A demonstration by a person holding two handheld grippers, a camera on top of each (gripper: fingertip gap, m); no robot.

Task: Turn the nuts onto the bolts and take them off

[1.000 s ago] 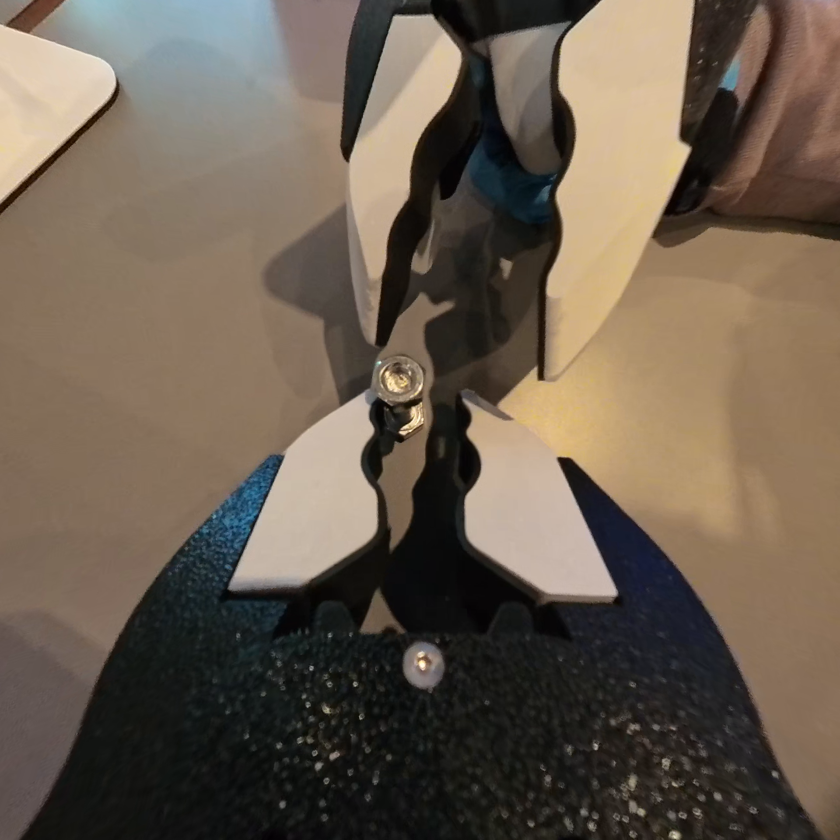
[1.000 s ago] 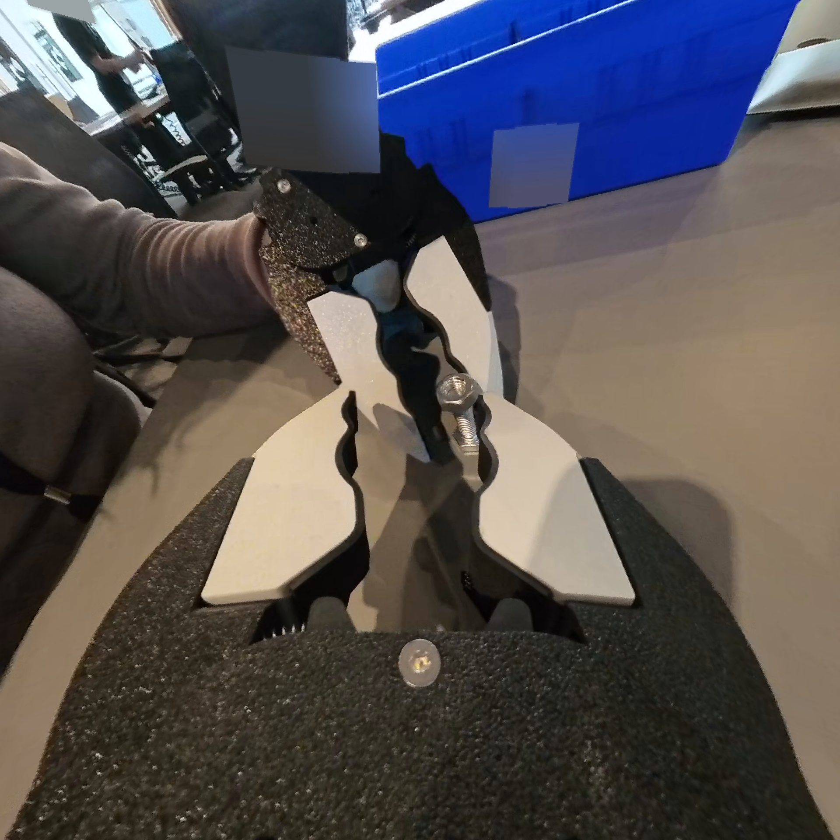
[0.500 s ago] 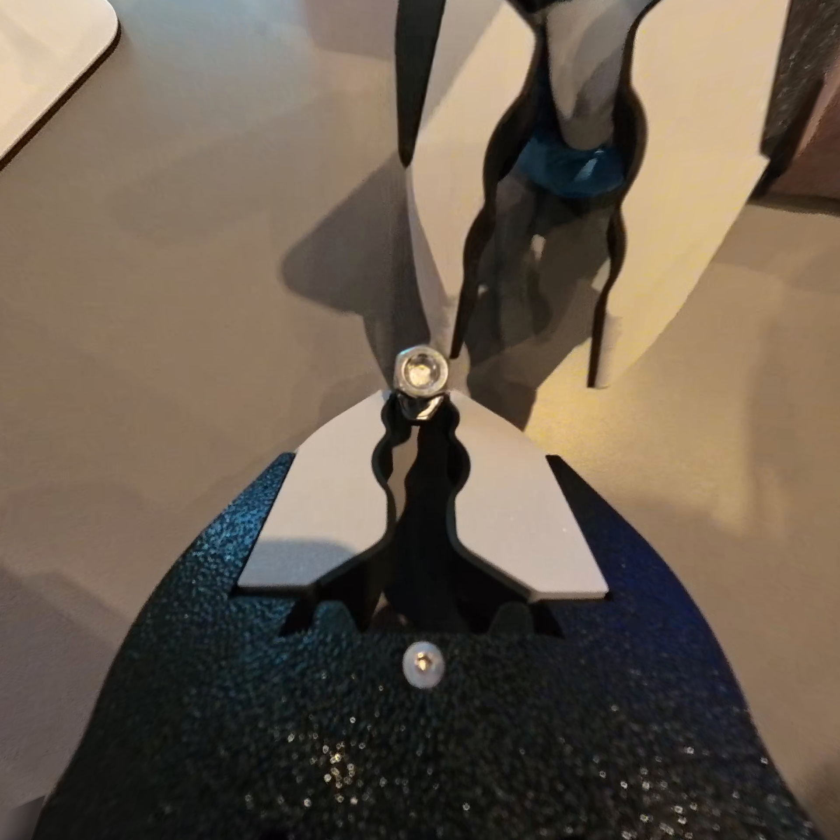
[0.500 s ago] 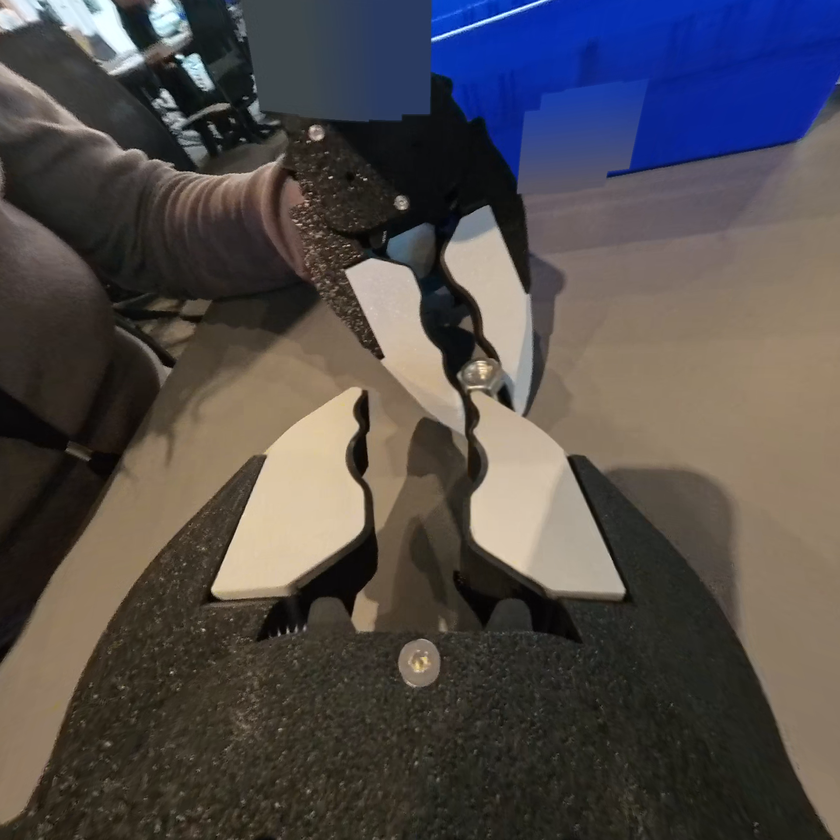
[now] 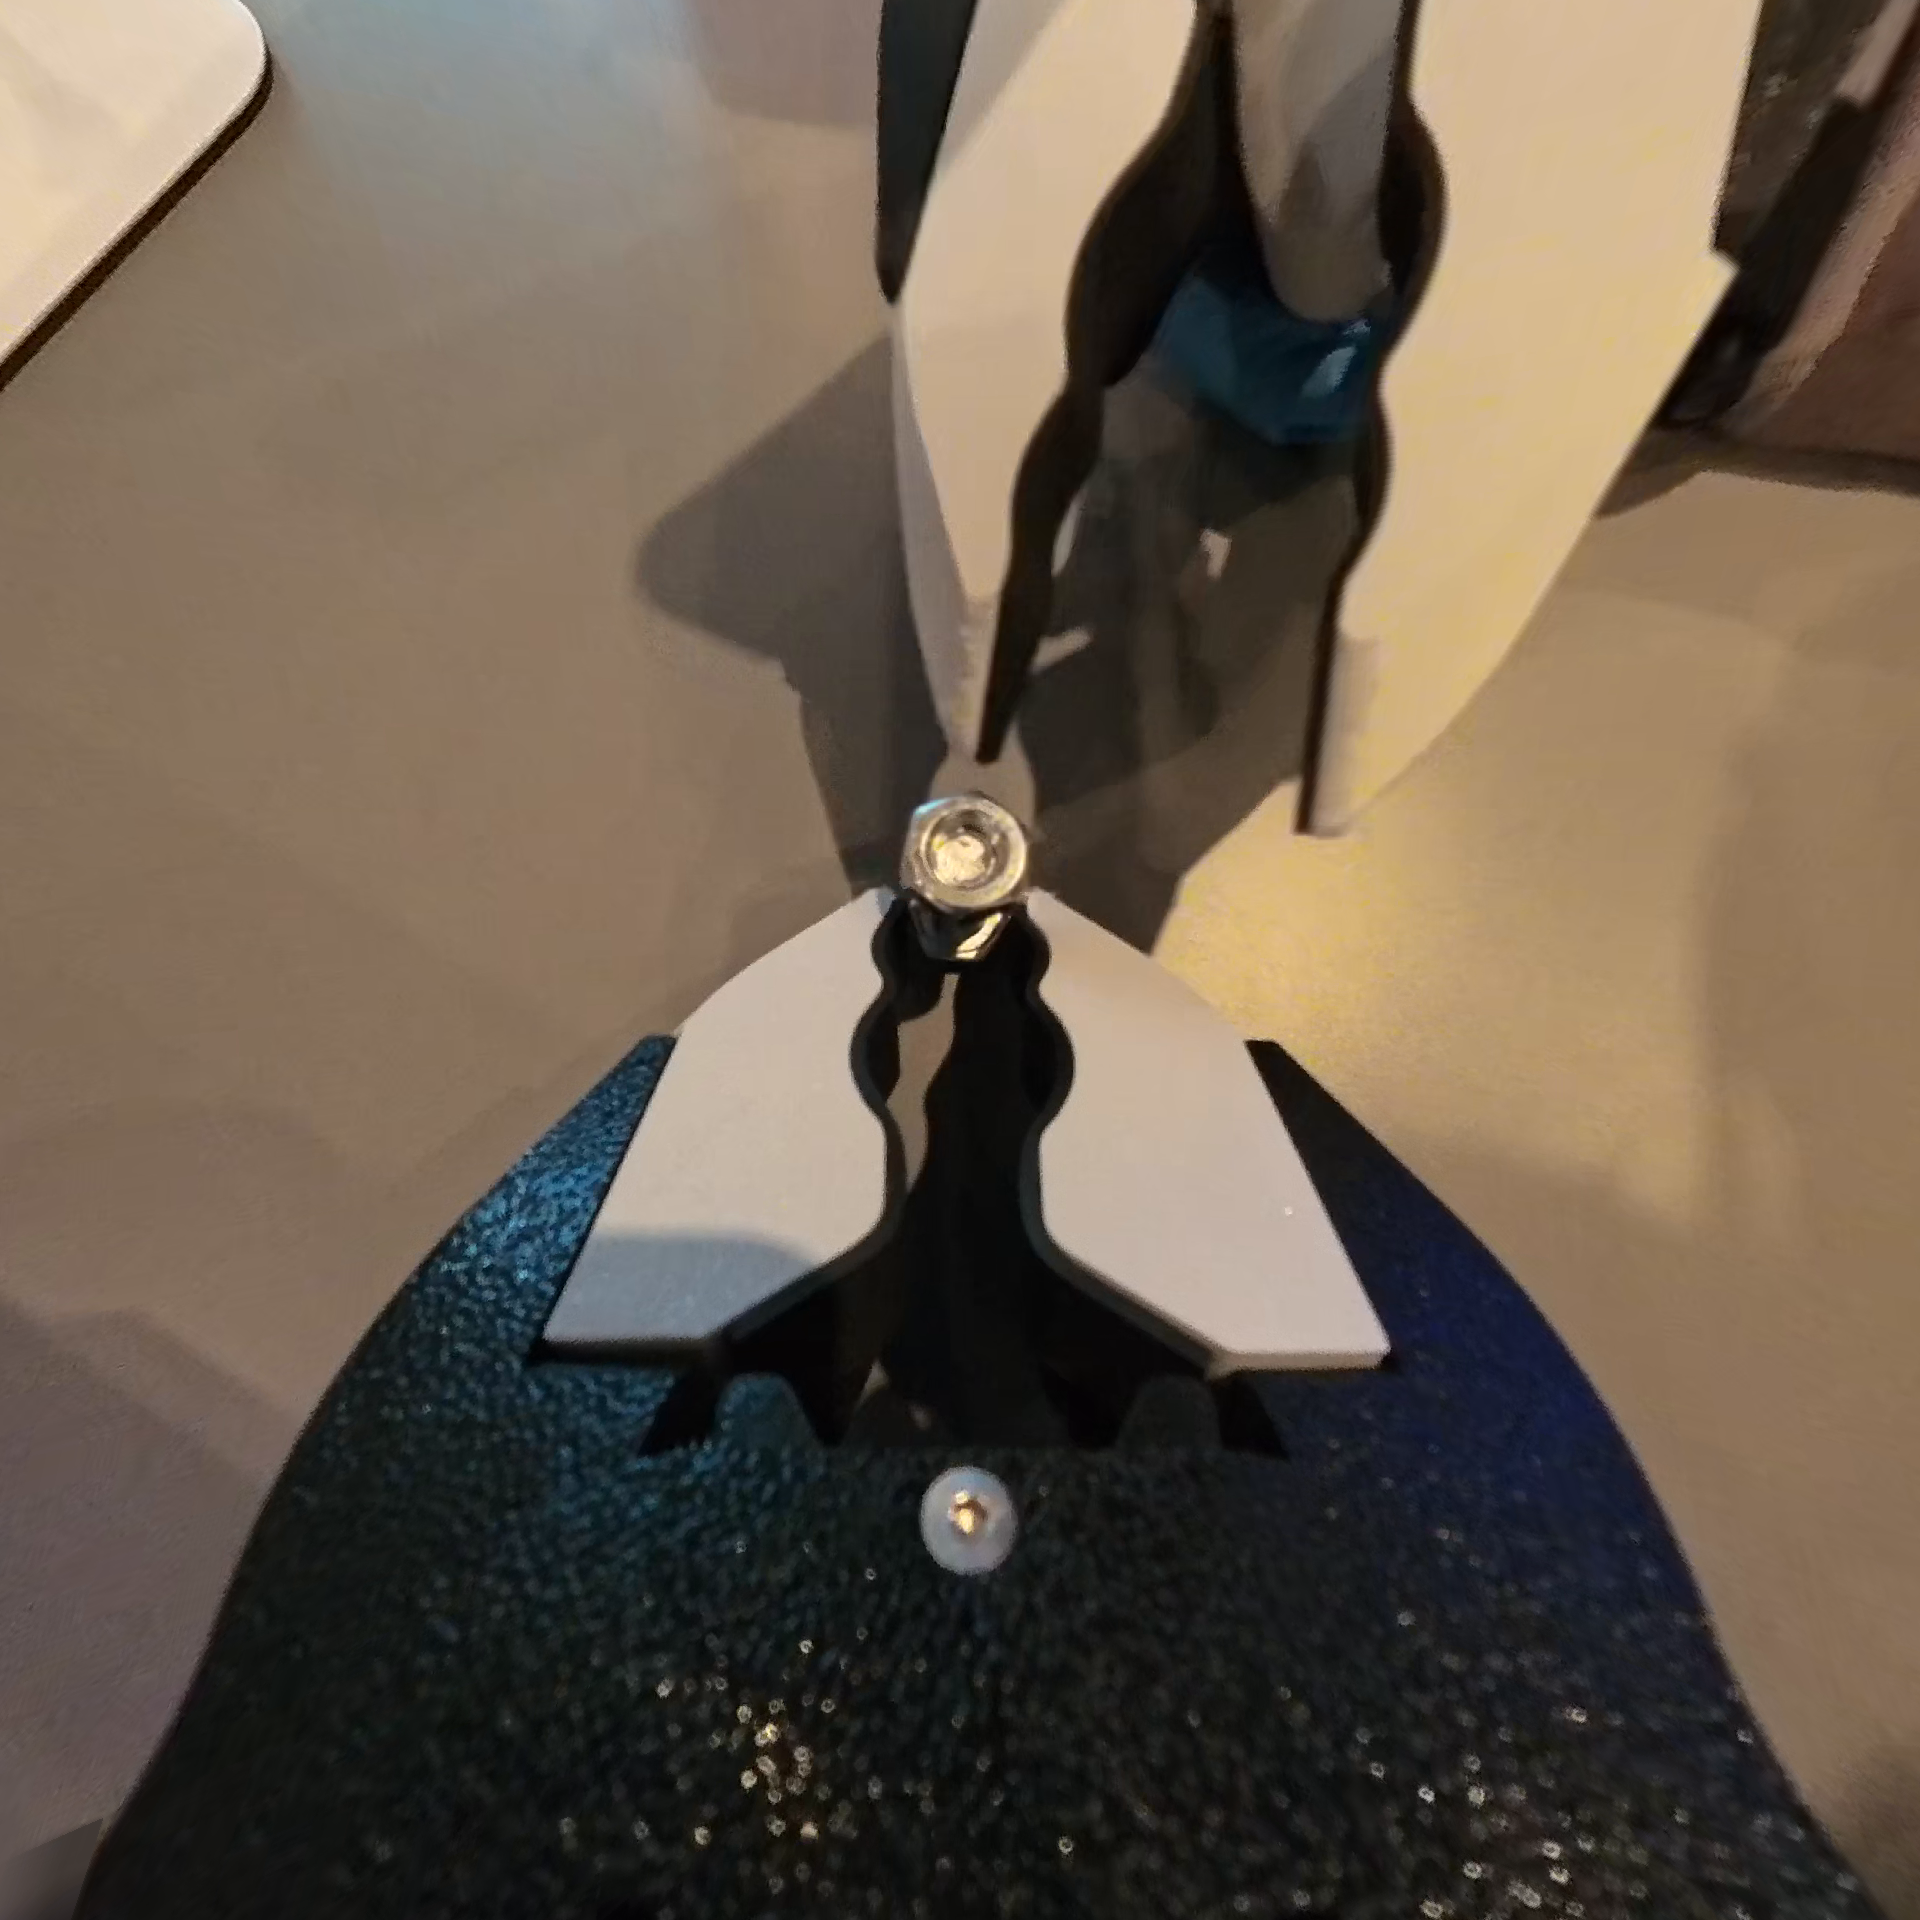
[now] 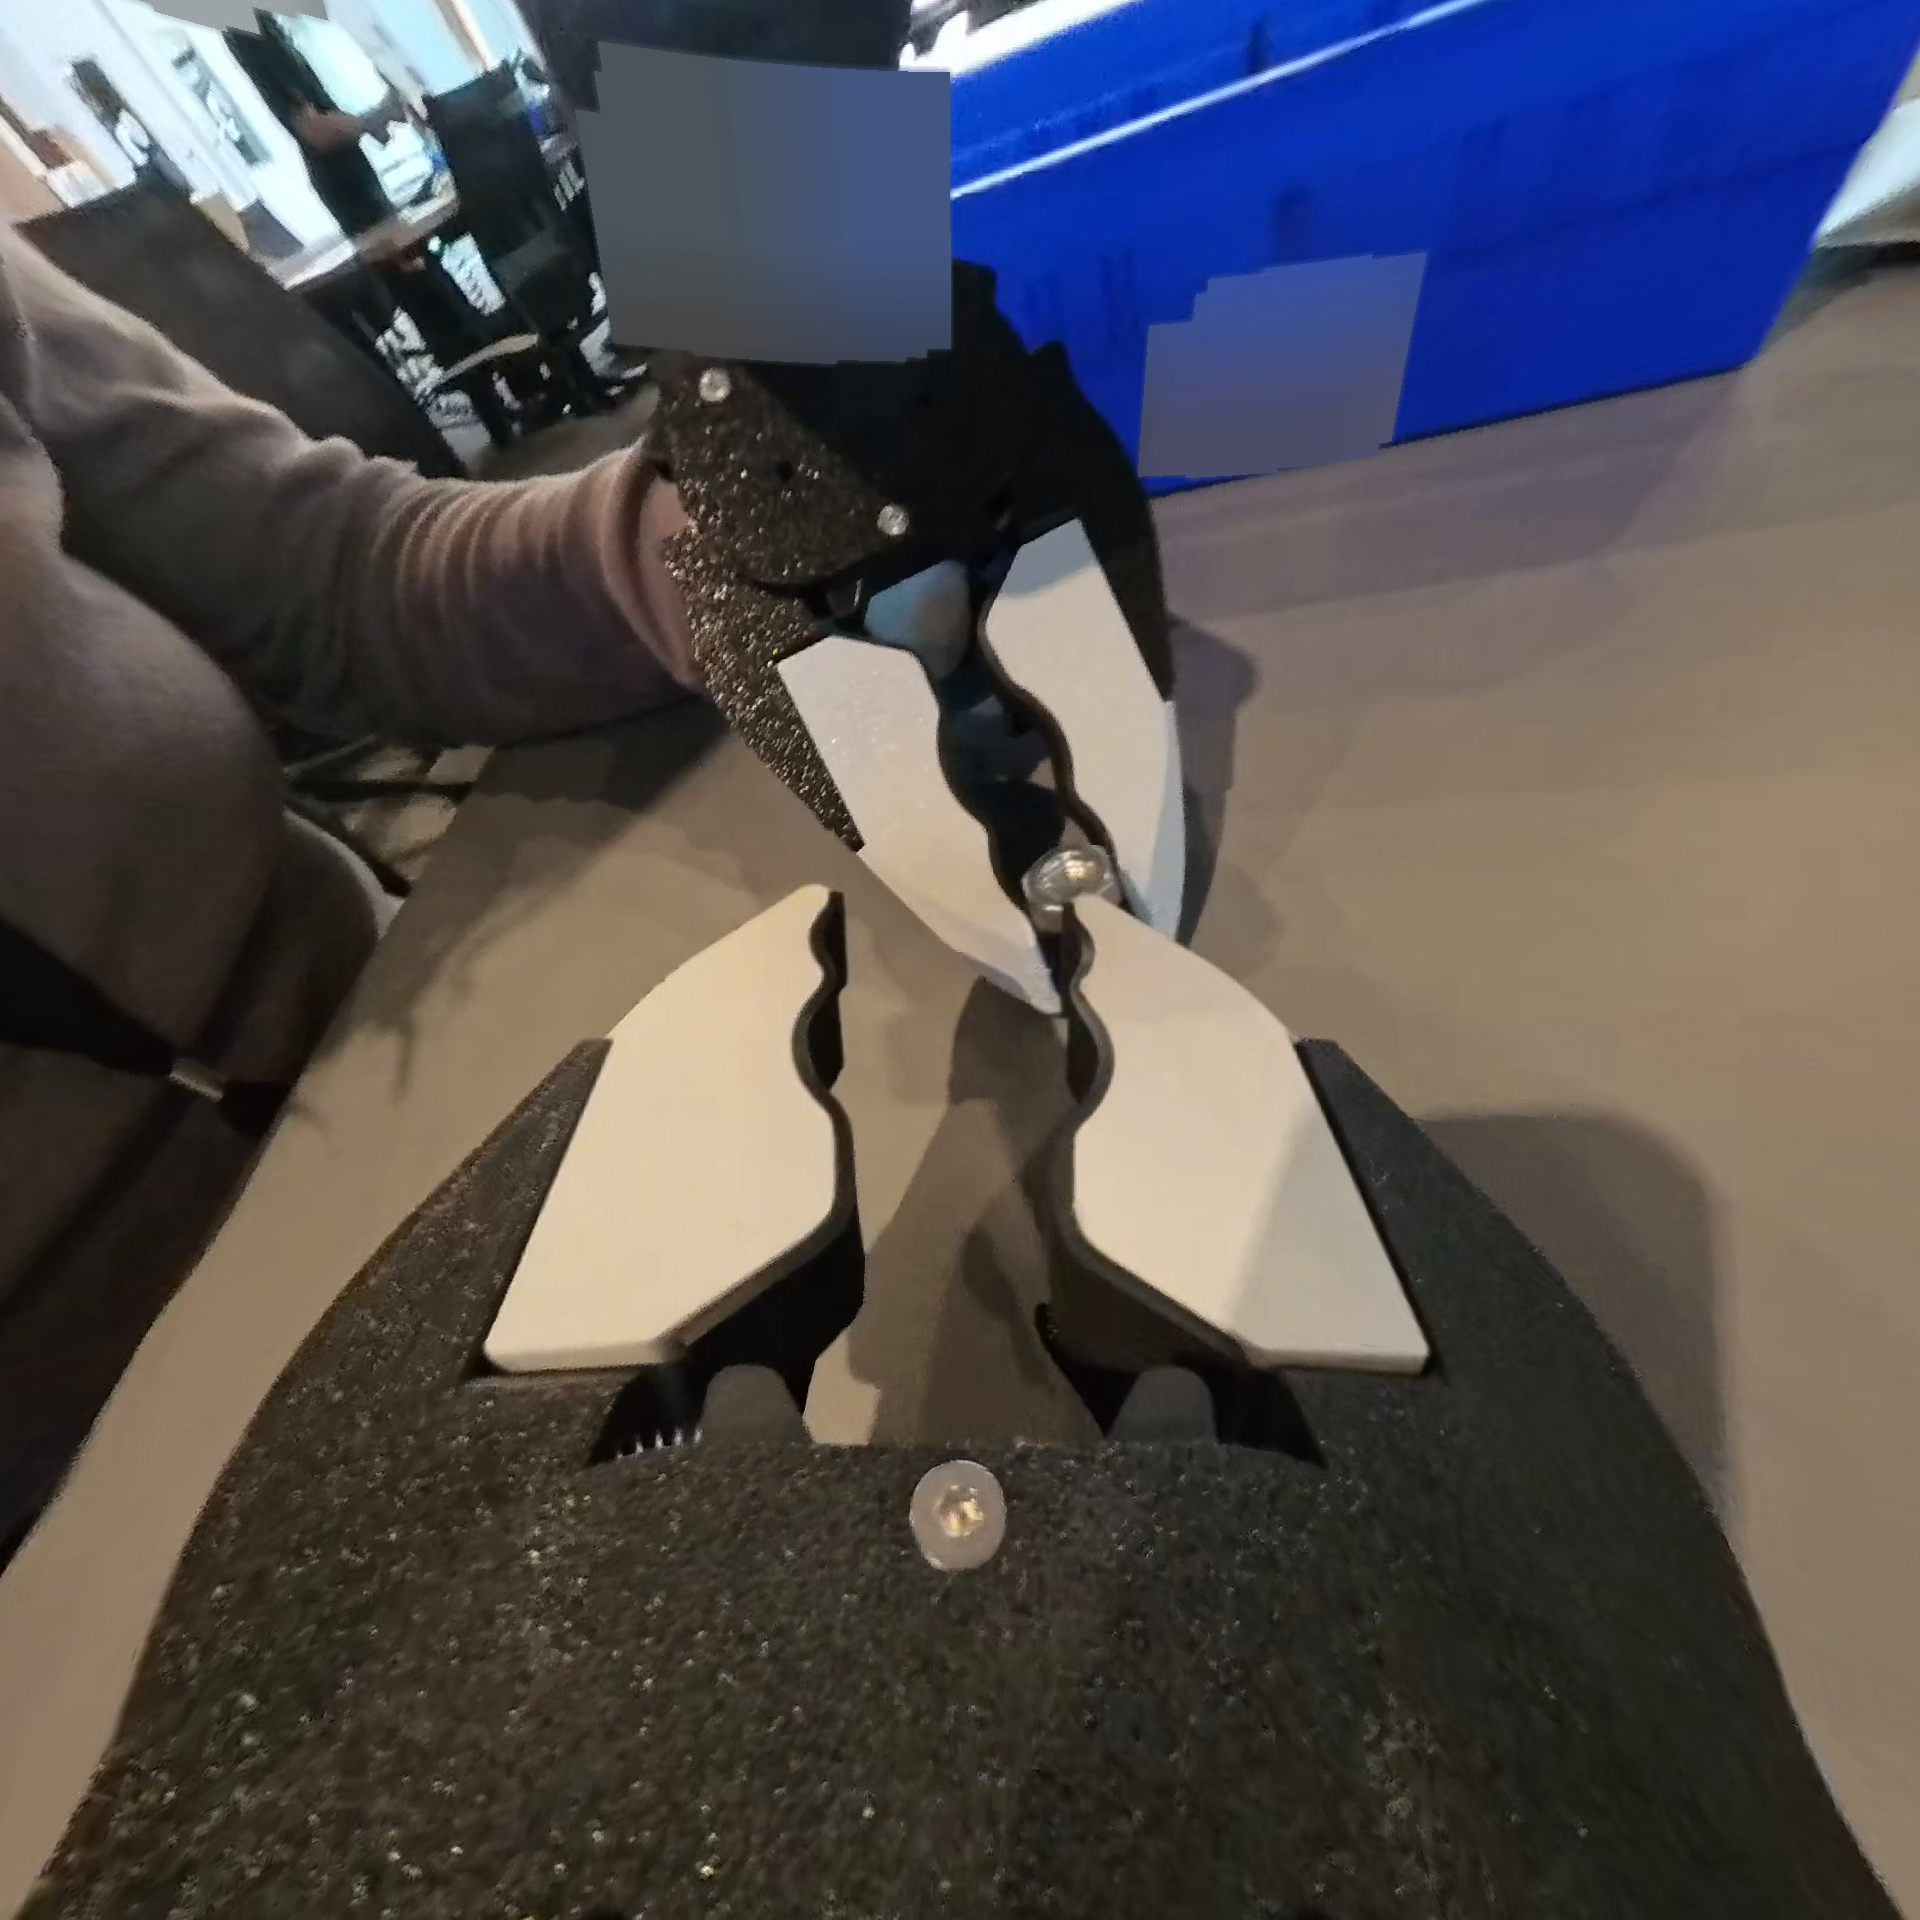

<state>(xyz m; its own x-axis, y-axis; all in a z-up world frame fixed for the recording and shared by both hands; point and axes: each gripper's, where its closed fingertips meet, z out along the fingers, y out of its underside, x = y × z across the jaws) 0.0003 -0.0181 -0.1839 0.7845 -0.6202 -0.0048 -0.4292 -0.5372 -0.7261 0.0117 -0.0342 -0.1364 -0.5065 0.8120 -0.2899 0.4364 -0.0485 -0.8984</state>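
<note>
Left wrist view: the left tool (image 5: 961, 914), black-bodied with pale grey fingers, is clenched on a small silver hex-headed bolt (image 5: 964, 860) at its tips, above the grey-brown desk (image 5: 416, 623). Just beyond, the right tool (image 5: 1153, 769) stands released, one fingertip (image 5: 961, 717) beside the bolt head. A blue plastic crate (image 6: 1455, 208) sits farther off in the right wrist view.

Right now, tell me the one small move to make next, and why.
Probably shift the open right gripper sideways to centre its fingers on the nut, then close. The left gripper is shut on the bolt, with the nut at its tip. Only one right finger sits beside the nut; the other stands apart.
</note>
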